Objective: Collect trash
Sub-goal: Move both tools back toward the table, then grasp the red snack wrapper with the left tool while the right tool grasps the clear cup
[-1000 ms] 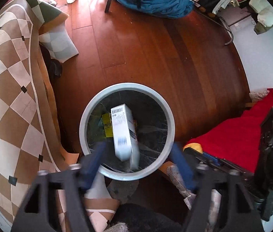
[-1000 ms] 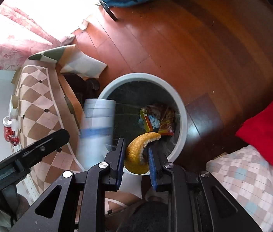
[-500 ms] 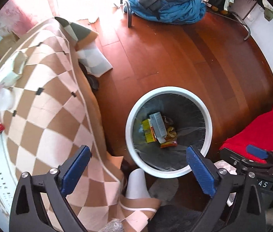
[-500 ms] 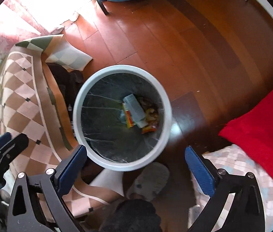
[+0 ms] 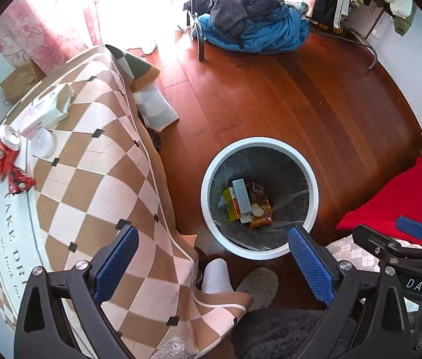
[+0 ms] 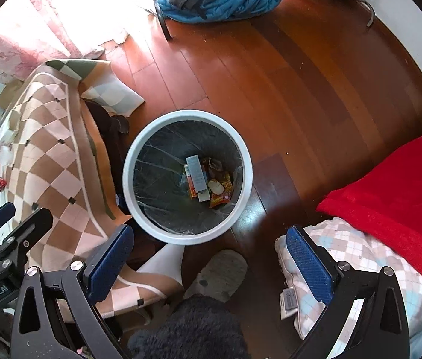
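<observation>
Bin [image 5: 312, 176]: white-rimmed, round, lined with a clear bag, standing on the wooden floor [image 5: 271, 110] beside the draped table. You are looking almost straight down into it in both wrist views.

Contents, at the bottom: 1 grey-white carton [image 5: 240, 196] lying across 1 yellow box [image 5: 229, 206], 1 red-and-yellow snack wrapper [image 5: 262, 220], and 1 pale banana peel [image 5: 256, 210] resting on the wrapper next to the carton's end.

Left gripper [image 5: 213, 266]: your 2 blue pads stand spread wide with nothing between them; it hangs over the bin's near rim and the table edge.

Right gripper [image 6: 211, 264]: your 2 blue pads likewise stand wide apart and hold nothing; it points down just short of the bin's near rim.

Table, covered by a brown-and-cream checked cloth [image 5: 100, 185]: 1 crushed red can [image 5: 0, 157] lying near its far edge, 1 red wrapper scrap [image 5: 19, 179] touching the can, 1 clear cup [image 5: 42, 143] just beside it, 1 white tissue pack [image 5: 46, 109] behind the cup.

Floor, far side: 1 heap of blue and grey clothing [image 5: 250, 27].

Near side: red blanket [image 6: 396, 179] over a checked pillow [image 6: 351, 257], and your grey slipper [image 6: 220, 272] below the bin.
</observation>
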Tool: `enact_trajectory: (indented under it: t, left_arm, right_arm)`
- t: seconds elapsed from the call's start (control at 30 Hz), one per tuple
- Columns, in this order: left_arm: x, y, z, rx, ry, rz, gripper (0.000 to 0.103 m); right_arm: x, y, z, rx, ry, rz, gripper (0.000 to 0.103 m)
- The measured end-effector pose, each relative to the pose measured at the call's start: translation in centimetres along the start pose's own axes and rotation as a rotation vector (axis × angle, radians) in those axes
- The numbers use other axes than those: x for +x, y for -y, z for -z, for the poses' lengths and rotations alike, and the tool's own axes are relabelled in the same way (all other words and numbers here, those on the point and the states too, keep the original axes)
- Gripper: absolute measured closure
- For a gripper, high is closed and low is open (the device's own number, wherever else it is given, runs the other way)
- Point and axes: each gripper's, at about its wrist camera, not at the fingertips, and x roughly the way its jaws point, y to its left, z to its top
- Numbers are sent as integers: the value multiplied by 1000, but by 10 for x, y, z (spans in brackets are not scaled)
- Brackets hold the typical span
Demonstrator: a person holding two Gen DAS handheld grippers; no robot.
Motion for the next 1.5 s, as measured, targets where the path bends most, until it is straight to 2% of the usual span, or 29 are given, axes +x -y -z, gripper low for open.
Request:
enact_trajectory:
  t: [0.17, 0.27, 0.4, 0.57, 0.67, 0.77, 0.83, 1.0, 1.07, 1.13, 1.17, 1.27, 1.37, 1.4, 1.43, 1.47, 1.5]
  left_arm:
    - [-26, -5, 6, 1, 42, 1, 1]
    - [-47, -13, 9, -12, 76, -12, 1]
    - [-89, -39, 8, -75, 161, -33, 1]
    - [-125, -88, 7, -155, 251, -35, 1]
    - [-134, -132, 9, -202, 287, -74, 0]
    - [-119, -179, 14, -232, 260, -157, 0]
    - [-97, -223, 20, -279, 212, -211, 0]
    - [-46, -311, 41, -368, 90, -325, 0]
    - [-29, -335, 48, -402, 60, -339, 0]
    - [-11, -361, 54, -442, 21, -338, 0]
    - [-6, -367, 56, -455, 9, -342, 0]
    - [13, -383, 57, -470, -23, -350, 0]
    - [27, -390, 56, -471, -43, -352, 0]
    - [29, -390, 55, -470, -49, -348, 0]
    - [32, -390, 54, -468, -53, -346, 0]
    - [34, -390, 53, -466, -55, -344, 0]
    - [35, -390, 52, -464, -55, -342, 0]
  right_arm:
    - [-32, -7, 11, -2, 47, -11, 0]
    - [-59, -13, 18, 11, 93, -46, 0]
    - [-94, -28, 22, 19, 154, -113, 0]
    - [-128, -77, 18, -26, 200, -199, 0]
    - [-132, -125, 10, -85, 196, -241, 0]
    - [-119, -180, 0, -148, 175, -279, 0]
    - [-104, -217, -8, -173, 166, -312, 0]
    - [-36, -324, -35, -247, 86, -326, 1]
    - [-11, -356, -44, -282, 55, -316, 6]
    - [16, -386, -52, -315, 26, -282, 19]
    - [29, -401, -56, -331, 11, -267, 19]
    - [55, -420, -66, -354, -2, -219, 20]
    - [71, -432, -73, -364, -12, -216, 26]
    - [77, -435, -74, -376, -11, -223, 33]
    - [80, -436, -75, -383, -10, -224, 43]
    - [84, -437, -75, -388, -12, -225, 48]
    - [88, -435, -74, -390, -17, -237, 58]
